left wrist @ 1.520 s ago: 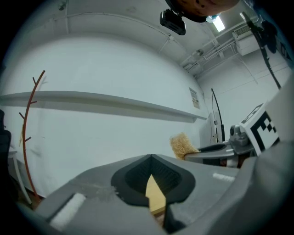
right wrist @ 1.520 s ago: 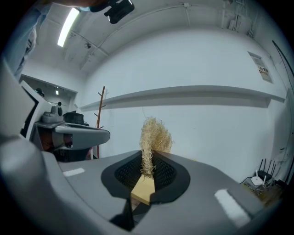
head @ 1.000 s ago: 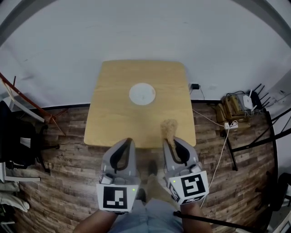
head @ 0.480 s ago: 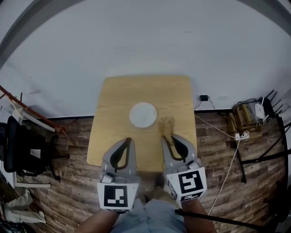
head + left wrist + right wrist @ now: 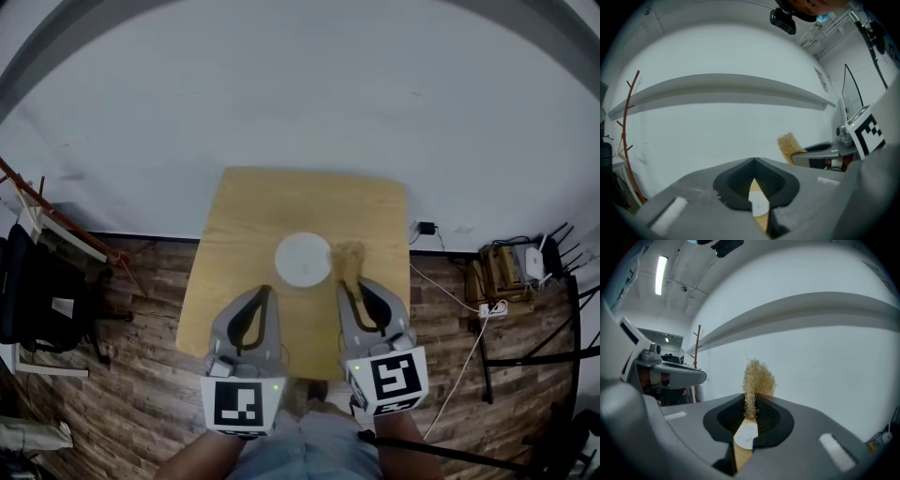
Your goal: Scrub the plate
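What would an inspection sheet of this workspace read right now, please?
Surface: wooden table, bare apart from the plate.
Job's things: white plate flat on the table; straw-coloured scrubber in the right gripper.
Clutter: nothing seen on the table.
Grippers: left gripper shut and empty; right gripper shut on the scrubber.
Cables: white cable and power strip on the floor, right of the table.
Surroundings: plank floor, white wall.
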Available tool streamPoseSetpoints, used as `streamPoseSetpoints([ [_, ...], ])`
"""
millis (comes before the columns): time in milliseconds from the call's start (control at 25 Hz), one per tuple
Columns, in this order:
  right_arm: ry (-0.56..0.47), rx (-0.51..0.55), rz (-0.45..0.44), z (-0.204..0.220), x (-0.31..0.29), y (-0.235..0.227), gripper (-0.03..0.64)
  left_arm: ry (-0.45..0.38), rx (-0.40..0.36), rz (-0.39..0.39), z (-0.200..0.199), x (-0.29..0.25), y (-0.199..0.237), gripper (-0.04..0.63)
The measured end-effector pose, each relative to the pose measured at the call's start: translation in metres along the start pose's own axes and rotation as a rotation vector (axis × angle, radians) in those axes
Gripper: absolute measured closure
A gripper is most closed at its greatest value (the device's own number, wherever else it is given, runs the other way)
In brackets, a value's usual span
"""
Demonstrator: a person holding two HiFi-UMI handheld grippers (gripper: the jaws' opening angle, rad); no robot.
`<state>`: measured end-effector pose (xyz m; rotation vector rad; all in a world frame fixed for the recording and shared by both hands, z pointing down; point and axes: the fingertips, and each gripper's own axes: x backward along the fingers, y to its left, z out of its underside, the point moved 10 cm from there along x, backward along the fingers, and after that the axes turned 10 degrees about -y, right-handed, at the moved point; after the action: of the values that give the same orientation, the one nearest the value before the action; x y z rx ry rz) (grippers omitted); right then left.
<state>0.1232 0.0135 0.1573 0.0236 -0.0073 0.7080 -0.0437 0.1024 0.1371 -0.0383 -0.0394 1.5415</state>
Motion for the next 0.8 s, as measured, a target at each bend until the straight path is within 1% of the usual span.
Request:
streamPoseSetpoints([
  [200,0.056,-0.005,0.009,0.011,-0.035,-0.003,0.574,0.040,0.029,0.012,0.015,-0.031,0.027,0.574],
  [360,0.119,-0.022,0.030,0.031,-0.057,-0.003,0.574,0.085,0.061,0.041,0.032,-0.055,0.046,0.574],
  [480,0.178,-0.041,0.042,0.052,-0.074,-0.001,0.574,0.132,0.089,0.060,0.051,-0.073,0.062,0.574],
  [640,0.257,-0.069,0.058,0.082,-0.091,0.013,0.574,0.200,0.147,0.090,0.083,-0.085,0.085,0.574],
  [800,0.320,-0.108,0.074,0.109,-0.103,0.011,0.574,0.280,0.188,0.111,0.114,-0.100,0.092,0.574],
])
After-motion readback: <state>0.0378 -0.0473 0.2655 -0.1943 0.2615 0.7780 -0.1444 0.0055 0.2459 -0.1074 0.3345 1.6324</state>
